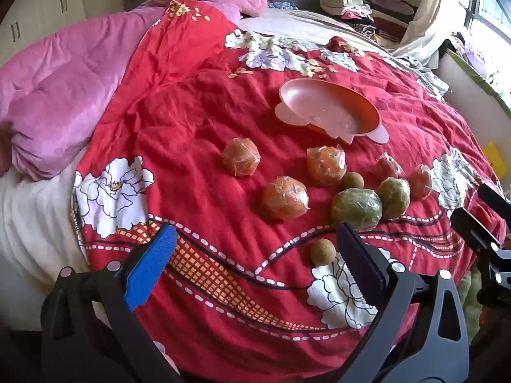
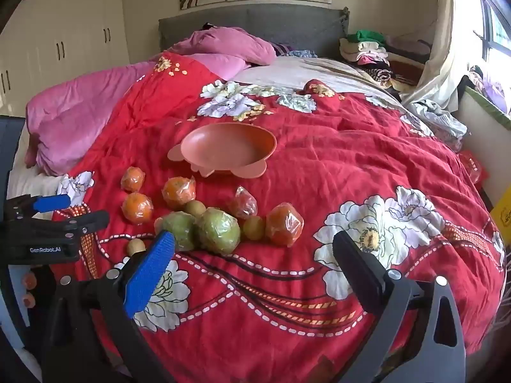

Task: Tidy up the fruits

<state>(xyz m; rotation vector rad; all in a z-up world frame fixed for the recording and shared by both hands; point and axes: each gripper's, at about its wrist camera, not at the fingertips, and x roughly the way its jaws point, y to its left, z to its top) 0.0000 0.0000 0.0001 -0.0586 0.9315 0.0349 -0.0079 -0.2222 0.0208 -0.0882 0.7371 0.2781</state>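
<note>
Your left claw [image 1: 255,255] hangs with jaws wide apart and nothing between them, low over the red bedspread [image 1: 223,287]. Just ahead lie the wrapped oranges [image 1: 284,198], then two green fruits [image 1: 356,209] touching each other; the empty pink bowl [image 1: 329,108] sits beyond. Your right claw [image 2: 255,255] is equally spread and empty. Start with the loose orange, straddle it fully, and squeeze gently because the wrap looks slippery.
</note>
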